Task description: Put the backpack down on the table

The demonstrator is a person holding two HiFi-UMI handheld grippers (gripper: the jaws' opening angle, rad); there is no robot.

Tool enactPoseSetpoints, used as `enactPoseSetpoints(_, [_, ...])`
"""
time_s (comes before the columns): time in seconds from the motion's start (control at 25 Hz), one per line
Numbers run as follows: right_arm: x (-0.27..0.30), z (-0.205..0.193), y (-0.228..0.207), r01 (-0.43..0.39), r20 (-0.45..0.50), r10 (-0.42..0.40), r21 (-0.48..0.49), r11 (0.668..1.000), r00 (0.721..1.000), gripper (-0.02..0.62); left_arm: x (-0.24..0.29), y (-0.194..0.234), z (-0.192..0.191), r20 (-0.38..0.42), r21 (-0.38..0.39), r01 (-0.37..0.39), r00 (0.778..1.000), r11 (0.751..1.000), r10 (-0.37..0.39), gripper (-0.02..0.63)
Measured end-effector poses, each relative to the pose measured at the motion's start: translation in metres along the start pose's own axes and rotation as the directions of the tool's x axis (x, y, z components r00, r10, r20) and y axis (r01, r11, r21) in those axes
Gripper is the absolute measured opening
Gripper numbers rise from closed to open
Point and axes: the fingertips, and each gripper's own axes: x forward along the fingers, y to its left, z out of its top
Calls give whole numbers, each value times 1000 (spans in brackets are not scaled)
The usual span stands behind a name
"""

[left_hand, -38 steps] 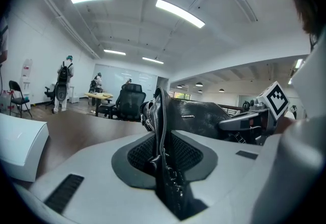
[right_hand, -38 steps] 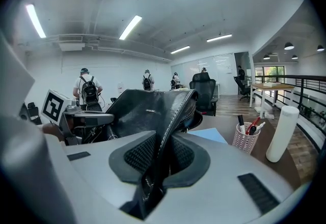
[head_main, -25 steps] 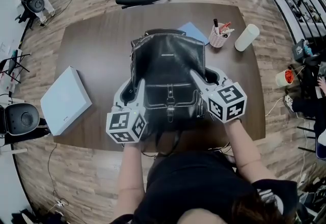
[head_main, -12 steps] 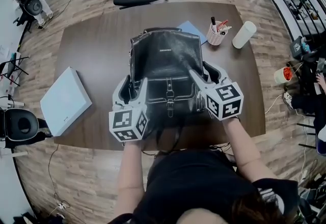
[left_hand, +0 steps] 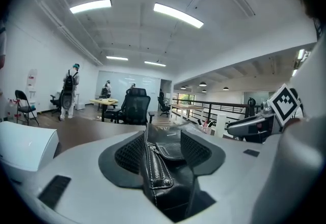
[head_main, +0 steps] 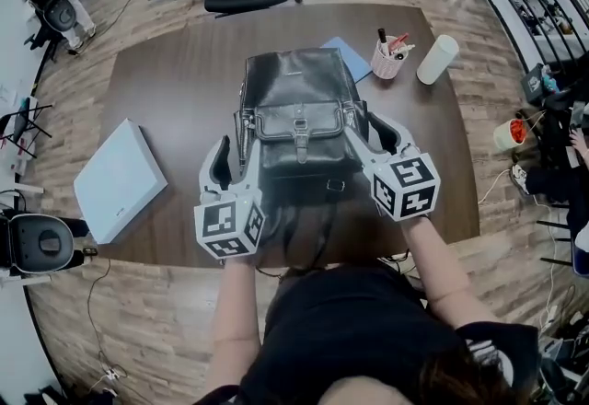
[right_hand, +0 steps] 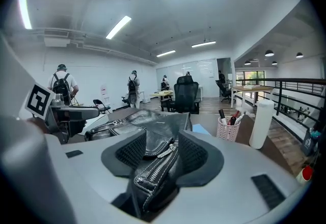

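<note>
Backpack [head_main: 299, 104] lies on the table [head_main: 179, 90]; left gripper [head_main: 235, 161] and right gripper [head_main: 368, 132] — fingers [left_hand: 127, 156] opening wide, its zipped sides between them.

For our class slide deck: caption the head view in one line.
Black backpack lying on the table; left gripper and right gripper opening their jaws, its sides between them.

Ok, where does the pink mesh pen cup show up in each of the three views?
Head view: the pink mesh pen cup stands upper right of centre on the brown table.
Left gripper view: the cup is tiny, right of centre, beyond the black leather backpack.
Right gripper view: the cup is right of centre.
Shared landmark: the tall white cylinder just right of it in all three.
</note>
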Motion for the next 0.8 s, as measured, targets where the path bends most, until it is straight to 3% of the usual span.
enactPoseSetpoints(0.28, [-13,11,14,-7,38,7,-12,1000,999,150,-19,-3,0,-8,-46,30,1000,999,-30,109])
enactPoseSetpoints(0.56, [-32,20,28,4,73,-2,-27,1000,997,53,-38,-9,4,-12,-25,43,999,999,-43,75])
enactPoseSetpoints(0.8, [-46,24,37,5,89,-2,-35,999,996,17,-48,-14,6,-18,-16,59,998,998,-59,66])
